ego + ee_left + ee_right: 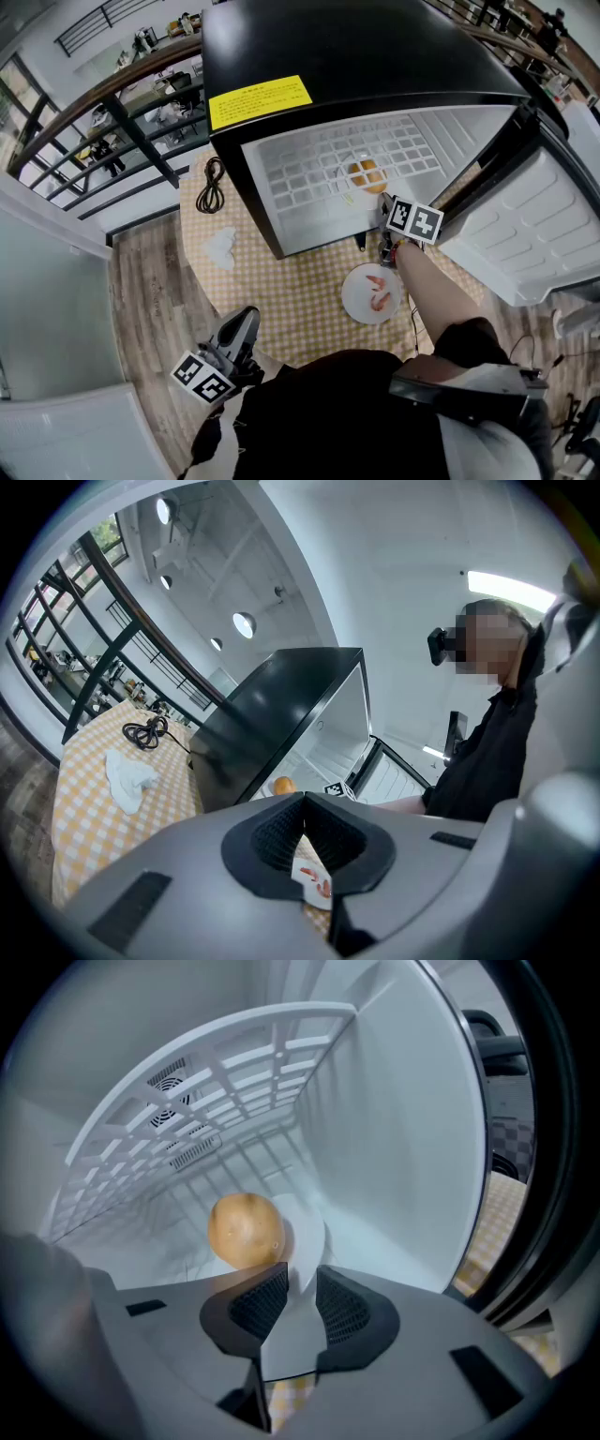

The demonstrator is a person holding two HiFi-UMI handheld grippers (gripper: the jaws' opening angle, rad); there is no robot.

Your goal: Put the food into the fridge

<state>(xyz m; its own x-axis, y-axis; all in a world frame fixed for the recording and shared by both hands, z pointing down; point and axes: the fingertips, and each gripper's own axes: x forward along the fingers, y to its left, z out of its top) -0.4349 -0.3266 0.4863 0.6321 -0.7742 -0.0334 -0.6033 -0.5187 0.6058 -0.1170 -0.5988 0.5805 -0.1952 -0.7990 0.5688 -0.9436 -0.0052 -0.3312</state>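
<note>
Fridge shelf (234, 1063), tan potato (246, 1230) on plate (306, 1234)

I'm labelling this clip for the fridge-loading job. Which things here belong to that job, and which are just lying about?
Part of the job:
- fridge, door open
- potato on its white plate, inside the fridge
- plate of shrimp, on the table
- right claw, at the white plate's rim

Lying about:
- black cable
- crumpled white cloth

Door (525, 225) swung wide; shelf (234, 1063) roofs plate (305, 1232), headroom seemingly tight.
</note>
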